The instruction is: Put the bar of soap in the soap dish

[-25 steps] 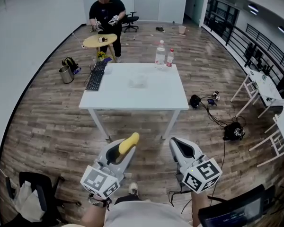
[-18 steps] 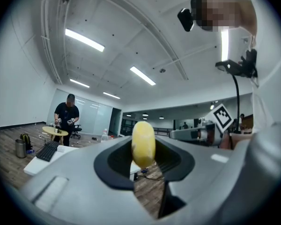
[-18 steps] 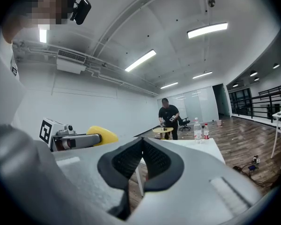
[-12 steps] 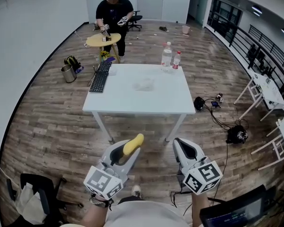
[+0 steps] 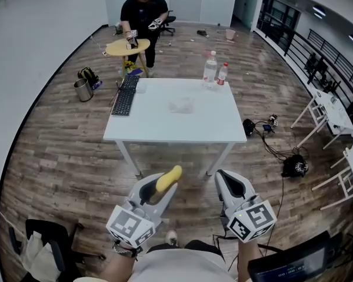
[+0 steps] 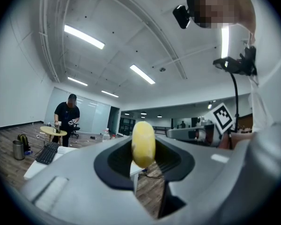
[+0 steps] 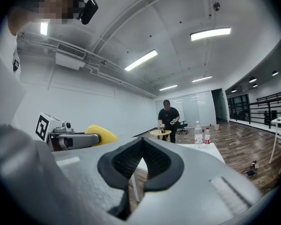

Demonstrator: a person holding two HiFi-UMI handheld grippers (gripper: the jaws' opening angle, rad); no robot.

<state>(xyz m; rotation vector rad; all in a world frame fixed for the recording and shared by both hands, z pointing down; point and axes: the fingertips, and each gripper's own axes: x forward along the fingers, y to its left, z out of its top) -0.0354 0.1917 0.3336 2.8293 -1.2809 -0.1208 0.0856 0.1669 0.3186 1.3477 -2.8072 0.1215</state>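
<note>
closest in, the left gripper (image 5: 155, 194) is clamped on the bar of soap (image 5: 168, 179). its own view shows the yellow bar standing on edge between the two dark pads, pinched near its lower end, with the rounded top sticking out past the jaws. just beside it, the right gripper (image 5: 230, 187) is closed tight with nothing in it, the pads meeting in a single seam. both are held level over the wood floor (image 5: 65, 157), pointing ahead.

further on, well apart from both tools, stands a white table (image 5: 165, 131). on it are a black keyboard (image 5: 123, 94) at the left edge, two bottles (image 5: 210, 69) at the far side, and near the middle a faint see-through thing (image 5: 181, 104). that may be the soap dish, but it is too small and pale to be sure. beyond the table a second person (image 5: 142, 13) stands at a small round table (image 5: 127, 46).

as for progress, the pick-up looks done: the soap is off any surface and firmly held. most of the job is left, as i read it: carry the bar to the table, bring it over the dish, lower it in and let go. as far as can be seen, nothing lies in that pale thing yet.
</note>
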